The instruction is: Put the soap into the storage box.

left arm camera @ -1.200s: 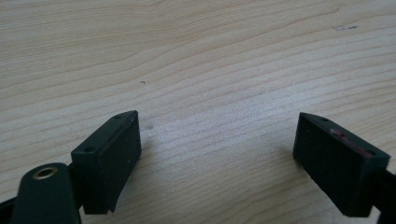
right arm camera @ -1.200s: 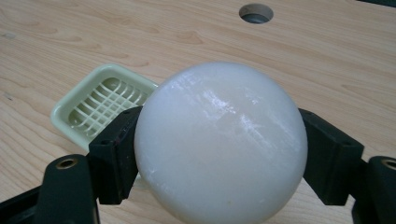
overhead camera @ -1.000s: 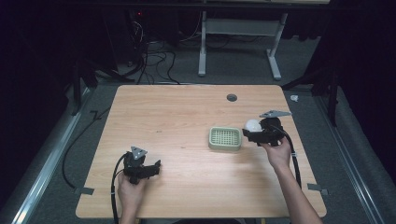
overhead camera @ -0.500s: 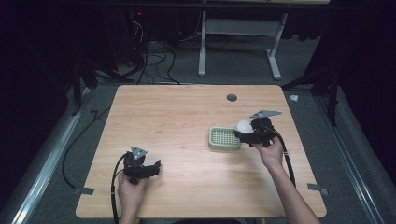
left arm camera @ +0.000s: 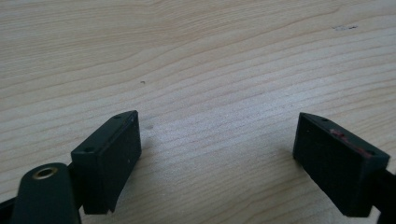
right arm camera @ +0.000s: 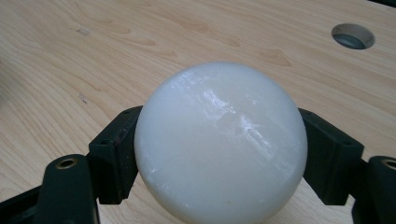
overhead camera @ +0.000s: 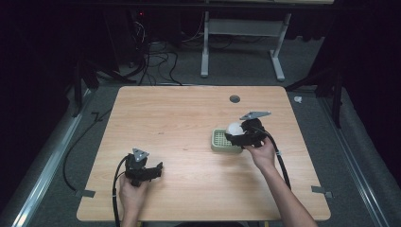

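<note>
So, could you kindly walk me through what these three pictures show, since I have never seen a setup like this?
Gladly. There is no robot here: a person sits at a wooden table and holds a hand-held gripper in each hand, a tool with two black jaws that squeeze together.

The high view looks down from above the person's side. The left hand-held gripper is low on the left; the right hand-held gripper is at a small green slatted tray, maybe a soap dish.

The other two pictures come from cameras riding on the grippers, looking along their jaws. In the left gripper view the jaws stand wide apart above bare wood, holding nothing. In the right gripper view the jaws clamp a smooth white rounded object, possibly a bar of soap. A round hole sits farther back in the tabletop.
</note>
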Demonstrator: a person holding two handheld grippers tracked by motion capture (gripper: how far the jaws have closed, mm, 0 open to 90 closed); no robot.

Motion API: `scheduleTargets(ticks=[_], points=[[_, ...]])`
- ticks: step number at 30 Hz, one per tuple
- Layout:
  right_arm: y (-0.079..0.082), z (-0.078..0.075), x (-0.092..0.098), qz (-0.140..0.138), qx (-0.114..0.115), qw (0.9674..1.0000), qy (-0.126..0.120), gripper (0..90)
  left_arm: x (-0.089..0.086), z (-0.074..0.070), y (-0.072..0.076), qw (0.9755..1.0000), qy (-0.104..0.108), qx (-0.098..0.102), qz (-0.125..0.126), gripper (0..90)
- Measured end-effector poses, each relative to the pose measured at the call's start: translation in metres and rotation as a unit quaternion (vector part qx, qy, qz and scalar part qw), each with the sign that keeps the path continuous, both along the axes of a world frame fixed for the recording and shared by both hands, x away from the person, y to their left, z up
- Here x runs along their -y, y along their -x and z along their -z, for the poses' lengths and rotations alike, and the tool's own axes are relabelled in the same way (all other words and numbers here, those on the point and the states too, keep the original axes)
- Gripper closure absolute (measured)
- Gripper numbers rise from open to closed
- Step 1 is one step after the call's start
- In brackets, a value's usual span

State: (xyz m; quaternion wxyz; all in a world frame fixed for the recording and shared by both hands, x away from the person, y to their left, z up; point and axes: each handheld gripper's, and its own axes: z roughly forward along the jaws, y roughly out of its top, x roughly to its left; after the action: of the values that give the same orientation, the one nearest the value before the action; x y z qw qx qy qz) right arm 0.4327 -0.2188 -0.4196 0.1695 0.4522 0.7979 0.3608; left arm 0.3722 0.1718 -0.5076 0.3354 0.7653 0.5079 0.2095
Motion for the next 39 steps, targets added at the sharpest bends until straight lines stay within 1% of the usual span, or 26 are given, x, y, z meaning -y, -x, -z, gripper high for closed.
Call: scheduleTargets(ticks=[5,12,16,22,25,26,27,28,29,30,32,34,39], points=[[-0.003,0.005,-0.007,-0.003,-0.005,1.0,0.007,24.4,0.0,0.0,0.0,1.0,0.0,0.0,0.0,15.9],[-0.008,0.011,-0.017,-0.005,-0.005,0.9997,0.025,24.5,0.0,0.0,0.0,1.0,0.0,0.001,0.0,15.9],[-0.01,0.014,-0.019,-0.005,-0.004,0.9995,0.03,24.4,0.0,0.0,0.0,1.0,0.0,0.001,0.0,15.9],[-0.017,0.026,-0.024,-0.002,-0.011,0.999,0.044,24.4,0.0,0.0,0.0,1.0,0.0,0.0,0.0,15.9],[-0.018,0.029,-0.025,-0.002,-0.015,0.9988,0.046,24.4,0.0,0.0,0.0,1.0,0.0,0.0,0.0,15.9],[-0.02,0.032,-0.026,-0.001,-0.019,0.9987,0.047,24.4,0.0,0.0,0.0,1.0,0.0,0.0,0.0,15.9],[-0.02,0.032,-0.026,-0.001,-0.019,0.9987,0.047,24.4,0.0,0.0,0.0,1.0,0.0,0.0,0.0,15.9],[-0.022,0.036,-0.026,0.002,-0.025,0.9986,0.046,24.4,0.0,0.0,0.0,1.0,0.0,0.0,0.0,15.9],[-0.022,0.036,-0.026,0.002,-0.025,0.9986,0.046,24.4,0.0,0.0,0.0,1.0,0.0,0.0,0.0,15.9],[-0.024,0.039,-0.026,0.003,-0.028,0.9984,0.049,24.4,0.0,0.0,0.0,1.0,0.0,0.0,0.0,15.9],[-0.024,0.04,-0.026,0.005,-0.03,0.9984,0.048,24.4,0.0,0.0,0.0,1.0,0.0,0.001,0.0,15.9],[-0.025,0.043,-0.026,0.005,-0.031,0.9981,0.054,24.4,0.0,0.0,0.0,1.0,0.0,0.001,0.0,15.9],[-0.025,0.046,-0.027,0.007,-0.036,0.9978,0.056,24.4,0.0,0.0,0.0,1.0,0.0,0.001,0.0,15.9]])
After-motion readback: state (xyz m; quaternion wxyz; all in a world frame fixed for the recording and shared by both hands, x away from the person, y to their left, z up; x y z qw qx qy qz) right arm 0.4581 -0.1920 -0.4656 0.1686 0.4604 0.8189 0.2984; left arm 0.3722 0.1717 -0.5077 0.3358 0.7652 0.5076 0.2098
